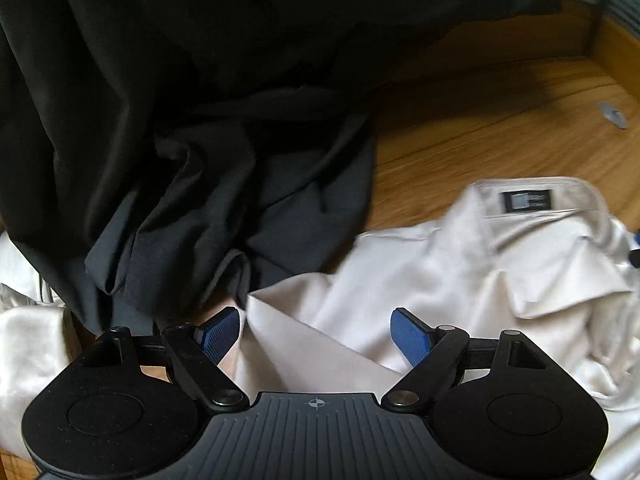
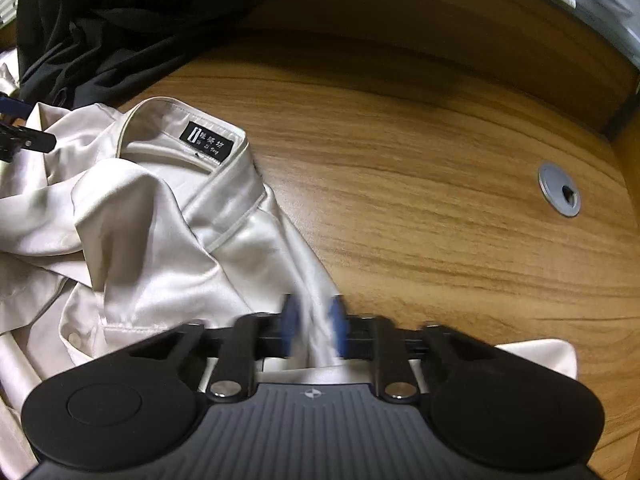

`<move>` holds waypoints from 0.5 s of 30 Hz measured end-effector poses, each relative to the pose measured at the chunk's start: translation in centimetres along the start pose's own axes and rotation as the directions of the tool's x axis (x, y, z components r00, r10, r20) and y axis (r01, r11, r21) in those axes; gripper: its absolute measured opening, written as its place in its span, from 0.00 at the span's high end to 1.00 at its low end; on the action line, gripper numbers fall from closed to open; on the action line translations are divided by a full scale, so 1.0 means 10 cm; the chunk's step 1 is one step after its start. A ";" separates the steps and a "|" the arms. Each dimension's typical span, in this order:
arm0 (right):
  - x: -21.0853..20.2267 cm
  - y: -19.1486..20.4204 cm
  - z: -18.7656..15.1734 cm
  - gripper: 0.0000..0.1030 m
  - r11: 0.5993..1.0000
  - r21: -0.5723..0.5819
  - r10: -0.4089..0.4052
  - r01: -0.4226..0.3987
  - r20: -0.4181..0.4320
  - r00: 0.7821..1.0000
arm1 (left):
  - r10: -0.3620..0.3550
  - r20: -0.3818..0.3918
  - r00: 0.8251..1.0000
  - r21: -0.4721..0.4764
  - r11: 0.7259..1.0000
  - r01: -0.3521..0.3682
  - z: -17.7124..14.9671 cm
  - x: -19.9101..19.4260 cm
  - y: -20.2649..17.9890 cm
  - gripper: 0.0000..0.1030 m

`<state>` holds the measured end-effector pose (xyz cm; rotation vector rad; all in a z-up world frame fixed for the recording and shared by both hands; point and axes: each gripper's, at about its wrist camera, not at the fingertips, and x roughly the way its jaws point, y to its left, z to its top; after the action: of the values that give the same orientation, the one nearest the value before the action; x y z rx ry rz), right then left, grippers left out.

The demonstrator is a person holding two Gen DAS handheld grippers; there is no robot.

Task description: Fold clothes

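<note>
Under my left wrist camera, the left gripper (image 1: pixel 316 334) hangs with its blue fingers (image 1: pixel 218 334) spread wide and nothing between them, poised low over a flat flap of the cream satin shirt (image 1: pixel 460 280). That shirt lies crumpled on the wooden tabletop (image 1: pixel 500 120), collar and its black label (image 1: pixel 526 201) facing up toward the far right, folds bunched around the placket. A dark garment (image 1: pixel 180 140) sits heaped beside and behind it, its lower edge slumped onto the wood and over more pale cloth at the left edge; I cannot tell whether that pale cloth is part of the same shirt. Across the right wrist view, the right gripper (image 2: pixel 314 330) has its fingers drawn close together on a ridge of the cream satin shirt (image 2: pixel 168 216) along its right edge; motion blur smears the pads, yet cloth plainly runs between them, so I log it as gripping the fabric. Collar open, label up, one sleeve or front panel flopped over the chest, another corner poking out to the right below the gripper. The round cable grommet (image 2: pixel 559 189) sits well apart on bare wood. Judgement: neither garment lies folded now. The shirt wants spreading flat and folding; the dark piece is a heap needing the same.
</note>
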<state>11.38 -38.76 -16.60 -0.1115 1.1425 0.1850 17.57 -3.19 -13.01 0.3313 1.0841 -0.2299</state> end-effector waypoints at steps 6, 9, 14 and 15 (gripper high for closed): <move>-0.25 -0.03 0.12 1.00 0.991 -0.022 -0.130 0.133 0.101 0.986 | -0.034 0.054 0.998 -0.060 0.998 0.038 0.06 -0.15 0.13 0.96; -0.41 -0.15 0.33 1.00 0.979 -0.030 -0.192 0.199 0.167 0.967 | -0.044 0.094 0.995 -0.084 0.995 0.052 0.14 -0.25 0.18 0.96; -0.41 -0.43 0.78 1.00 0.954 -0.047 -0.279 0.297 0.228 0.933 | -0.047 0.140 0.989 -0.068 0.996 0.057 0.29 -0.33 0.18 0.96; -0.38 -0.49 0.86 1.00 0.949 -0.050 -0.292 0.312 0.234 0.927 | -0.049 0.145 0.988 -0.063 0.996 0.058 0.32 -0.34 0.17 0.96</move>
<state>18.55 -42.28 -9.66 -0.3340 0.8788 -0.0288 19.25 -2.70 -8.41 0.2223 0.9573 -0.2607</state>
